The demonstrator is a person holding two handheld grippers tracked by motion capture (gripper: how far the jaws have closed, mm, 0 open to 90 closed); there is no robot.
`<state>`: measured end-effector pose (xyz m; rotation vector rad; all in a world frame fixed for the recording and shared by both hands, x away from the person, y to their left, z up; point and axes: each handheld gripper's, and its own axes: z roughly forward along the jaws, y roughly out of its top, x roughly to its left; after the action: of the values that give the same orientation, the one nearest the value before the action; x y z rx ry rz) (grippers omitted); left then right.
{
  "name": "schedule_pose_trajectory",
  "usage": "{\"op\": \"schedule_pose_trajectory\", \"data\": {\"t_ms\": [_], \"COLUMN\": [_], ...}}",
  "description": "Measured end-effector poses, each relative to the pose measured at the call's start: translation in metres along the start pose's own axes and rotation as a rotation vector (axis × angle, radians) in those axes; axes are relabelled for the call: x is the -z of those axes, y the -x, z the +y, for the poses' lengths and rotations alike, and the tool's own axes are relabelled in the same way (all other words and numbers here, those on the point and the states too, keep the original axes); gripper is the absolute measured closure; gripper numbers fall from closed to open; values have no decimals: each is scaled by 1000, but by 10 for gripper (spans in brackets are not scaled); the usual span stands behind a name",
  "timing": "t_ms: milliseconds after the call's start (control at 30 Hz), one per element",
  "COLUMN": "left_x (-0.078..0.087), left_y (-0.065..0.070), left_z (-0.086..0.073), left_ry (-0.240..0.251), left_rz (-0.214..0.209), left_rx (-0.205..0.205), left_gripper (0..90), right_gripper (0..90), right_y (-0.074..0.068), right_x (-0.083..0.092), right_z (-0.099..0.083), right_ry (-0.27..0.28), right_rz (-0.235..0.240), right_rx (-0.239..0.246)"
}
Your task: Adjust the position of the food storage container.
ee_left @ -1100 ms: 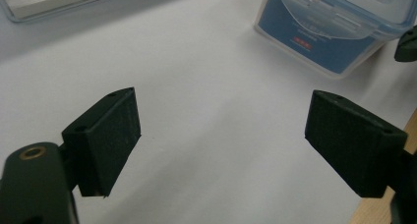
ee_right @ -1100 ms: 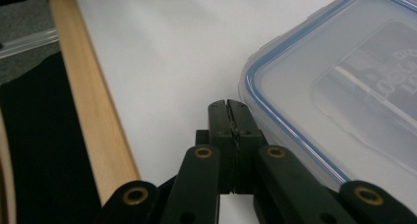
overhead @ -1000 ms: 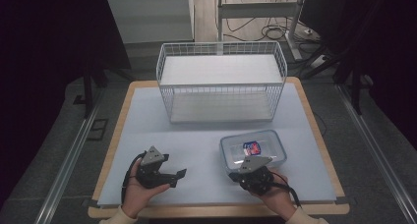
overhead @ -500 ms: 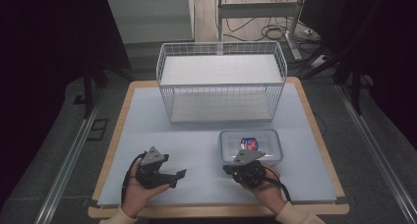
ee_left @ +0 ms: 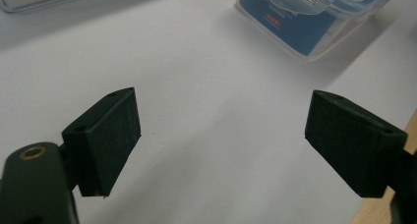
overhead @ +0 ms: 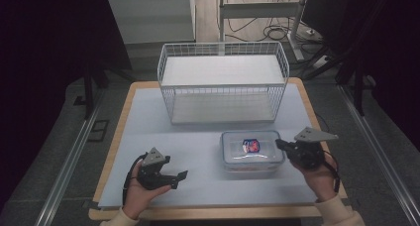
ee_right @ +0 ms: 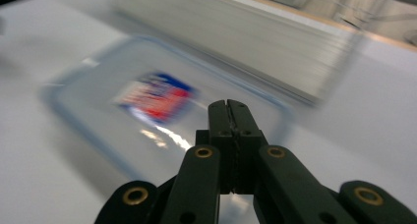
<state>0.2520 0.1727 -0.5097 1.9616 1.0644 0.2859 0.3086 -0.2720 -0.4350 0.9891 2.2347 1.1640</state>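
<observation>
Right gripper (ee_right: 230,111), jaws pressed together, hovers over blurred container (ee_right: 162,98).

Wire basket (overhead: 223,87) — clear container (overhead: 251,149) nearby

Container (ee_right: 162,111) & basket (ee_right: 236,42) motion-blurred in right gripper view; label unreadable.

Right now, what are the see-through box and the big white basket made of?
The box looks like clear, glossy plastic: you see the table through it, and its lid shines. The basket looks like thin metal wire with a white coating, judging by its open grid, though I can't be sure.
</observation>
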Motion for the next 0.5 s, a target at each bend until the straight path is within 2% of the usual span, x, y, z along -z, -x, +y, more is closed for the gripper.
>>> {"op": "schedule_pose_trajectory", "data": {"t_ms": [67, 133, 167, 233, 300, 500], "left_x": [-1, -2, -2, -2, -3, -3], "left_y": [-1, -1, -2, -2, -2, -2], "left_z": [0, -1, -1, -1, -1, -2], "left_ry": [-3, -7, -8, -9, -12, -15], "left_rz": [0, 0, 1, 0, -1, -1], "left_rx": [3, 8, 10, 13, 16, 18], "left_gripper": [135, 135, 136, 136, 137, 138], "right_gripper": [897, 897, 897, 897, 897, 897], "right_y": [21, 33, 43, 46, 50, 48], "right_x": [-4, -7, -12, -15, -25, -37], "right_z": [-9, -17, -24, -27, -31, -33], "right_ry": [-26, -46, -72, -83, -114, -156], "right_rz": [-53, -79, -84, -85, -79, -66], "right_rx": [-47, -81, -114, -125, -134, -128]}}
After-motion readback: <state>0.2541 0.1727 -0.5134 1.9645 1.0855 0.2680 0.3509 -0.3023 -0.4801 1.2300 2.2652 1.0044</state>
